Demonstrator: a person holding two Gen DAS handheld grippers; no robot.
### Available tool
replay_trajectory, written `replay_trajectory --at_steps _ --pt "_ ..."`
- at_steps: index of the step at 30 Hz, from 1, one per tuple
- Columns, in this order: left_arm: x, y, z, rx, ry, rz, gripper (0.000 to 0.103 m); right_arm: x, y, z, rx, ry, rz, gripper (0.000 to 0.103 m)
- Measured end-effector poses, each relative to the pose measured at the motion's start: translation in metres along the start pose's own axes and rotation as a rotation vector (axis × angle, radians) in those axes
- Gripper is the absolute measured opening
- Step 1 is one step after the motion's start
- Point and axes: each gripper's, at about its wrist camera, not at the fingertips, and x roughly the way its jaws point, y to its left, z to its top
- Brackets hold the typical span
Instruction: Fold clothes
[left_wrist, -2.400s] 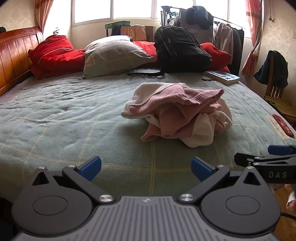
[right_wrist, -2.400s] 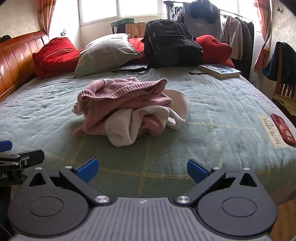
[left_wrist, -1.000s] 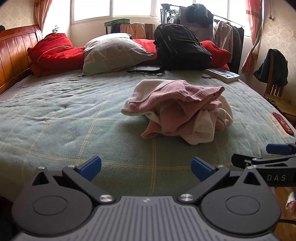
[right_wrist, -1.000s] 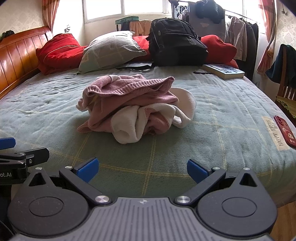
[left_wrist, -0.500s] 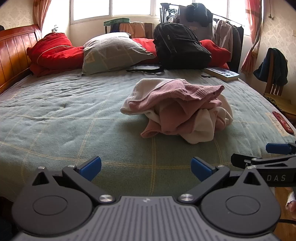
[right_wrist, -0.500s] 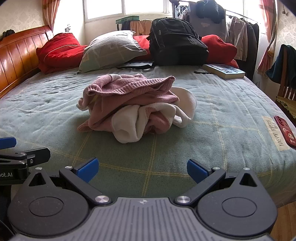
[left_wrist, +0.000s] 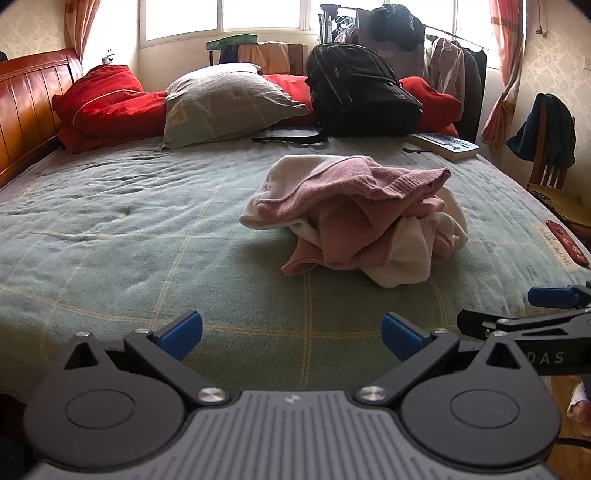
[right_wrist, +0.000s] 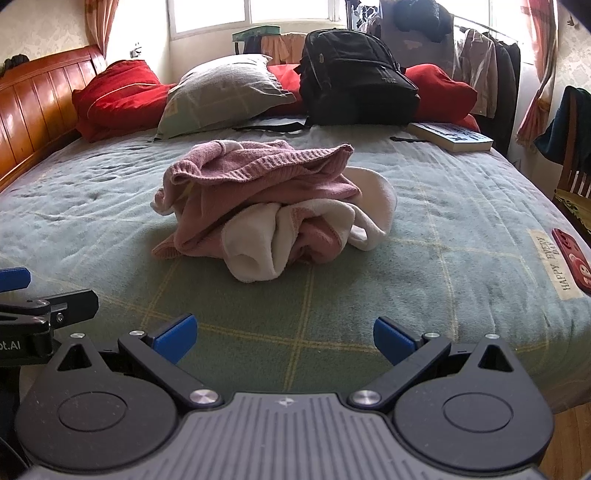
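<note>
A crumpled pink and white garment (left_wrist: 362, 218) lies in a heap in the middle of the green checked bed (left_wrist: 129, 236); it also shows in the right wrist view (right_wrist: 269, 206). My left gripper (left_wrist: 291, 332) is open and empty, low over the bed's near edge, short of the heap. My right gripper (right_wrist: 282, 336) is open and empty, also at the near edge, facing the heap. Each gripper shows at the side of the other's view: the right one (left_wrist: 546, 306), the left one (right_wrist: 33, 295).
At the head of the bed lie red pillows (left_wrist: 107, 107), a grey pillow (left_wrist: 225, 103), a black backpack (left_wrist: 362, 96) and a book (left_wrist: 443, 146). A red phone (right_wrist: 572, 258) lies at the right edge. A wooden headboard (right_wrist: 33, 110) stands left, a chair (left_wrist: 550, 162) right.
Both grippers have crept a little closer to the heap over the bed's near edge. The garment has not moved and both grippers stay open.
</note>
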Motion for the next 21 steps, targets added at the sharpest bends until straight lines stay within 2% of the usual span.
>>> replay_trajectory --at_steps 12,21 --pt "0.013 0.002 0.008 0.005 0.013 0.002 0.102 0.016 -0.004 0.012 -0.012 0.013 0.003 0.103" --pt "0.042 0.007 0.029 0.011 0.031 0.004 0.102 0.04 -0.012 0.031 -0.022 0.029 0.002 0.103"
